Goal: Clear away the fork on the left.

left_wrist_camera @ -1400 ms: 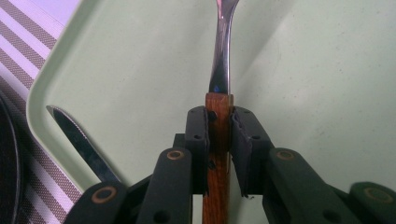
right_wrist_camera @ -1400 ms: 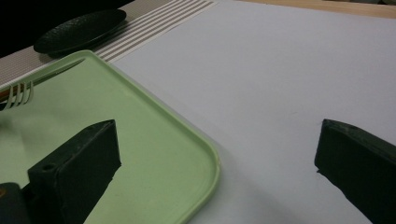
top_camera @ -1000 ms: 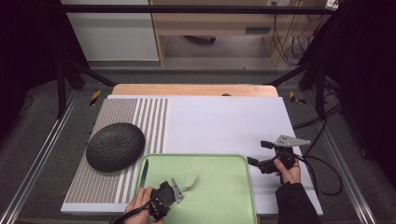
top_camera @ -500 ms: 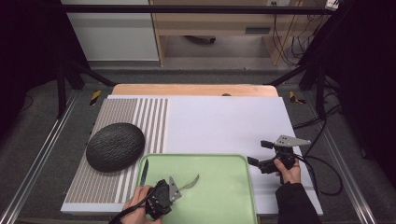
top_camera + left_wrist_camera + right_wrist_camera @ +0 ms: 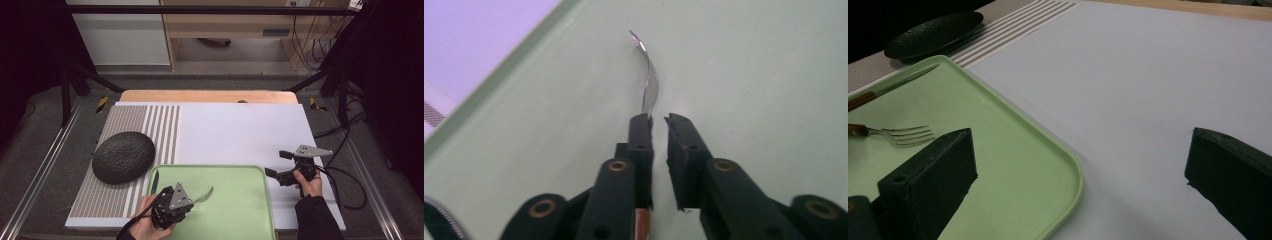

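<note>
White table mat (image 5: 240, 135) with a grey-striped band along its left side covers most of the tabletop. Next in size, a pale green rectangular plastic tray (image 5: 240, 215) sits at the mat's near edge, and a dark textured oval plate (image 5: 123, 157) rests on the striped band just beside the tray's far left corner. The left gripper (image 5: 186, 204) is over the tray's left part; its jaws have just been closing and now clench the handle of a silver metal fork (image 5: 649, 82), whose tines point away over the tray floor. The right gripper (image 5: 276, 165) hovers above bare mat just right of the tray, its jaws spread wide with nothing between them. A wooden-handled knife (image 5: 893, 86) lies along the tray's left rim.
</note>
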Demonstrator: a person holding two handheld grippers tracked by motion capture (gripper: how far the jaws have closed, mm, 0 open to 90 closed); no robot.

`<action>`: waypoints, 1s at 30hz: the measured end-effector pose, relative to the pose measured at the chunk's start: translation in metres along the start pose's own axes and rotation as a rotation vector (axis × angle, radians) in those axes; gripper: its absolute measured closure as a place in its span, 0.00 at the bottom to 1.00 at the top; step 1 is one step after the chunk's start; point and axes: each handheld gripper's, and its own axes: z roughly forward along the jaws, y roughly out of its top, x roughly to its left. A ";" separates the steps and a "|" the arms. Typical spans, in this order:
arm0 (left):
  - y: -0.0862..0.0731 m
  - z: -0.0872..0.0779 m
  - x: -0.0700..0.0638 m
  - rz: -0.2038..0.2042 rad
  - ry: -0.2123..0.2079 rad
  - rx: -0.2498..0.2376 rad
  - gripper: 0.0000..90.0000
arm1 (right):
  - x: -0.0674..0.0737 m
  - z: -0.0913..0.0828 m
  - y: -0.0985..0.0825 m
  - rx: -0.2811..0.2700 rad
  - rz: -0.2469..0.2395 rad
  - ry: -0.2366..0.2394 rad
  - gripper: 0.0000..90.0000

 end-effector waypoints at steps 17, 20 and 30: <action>-0.004 0.022 0.003 0.004 -0.074 0.010 1.00 | 0.000 0.000 0.000 0.001 -0.001 0.001 0.00; -0.004 0.024 0.003 0.005 -0.074 0.017 1.00 | 0.000 0.000 0.000 0.001 -0.001 0.002 0.00; -0.006 0.026 0.005 0.012 -0.061 0.035 1.00 | 0.000 0.001 0.000 0.003 -0.001 0.001 0.00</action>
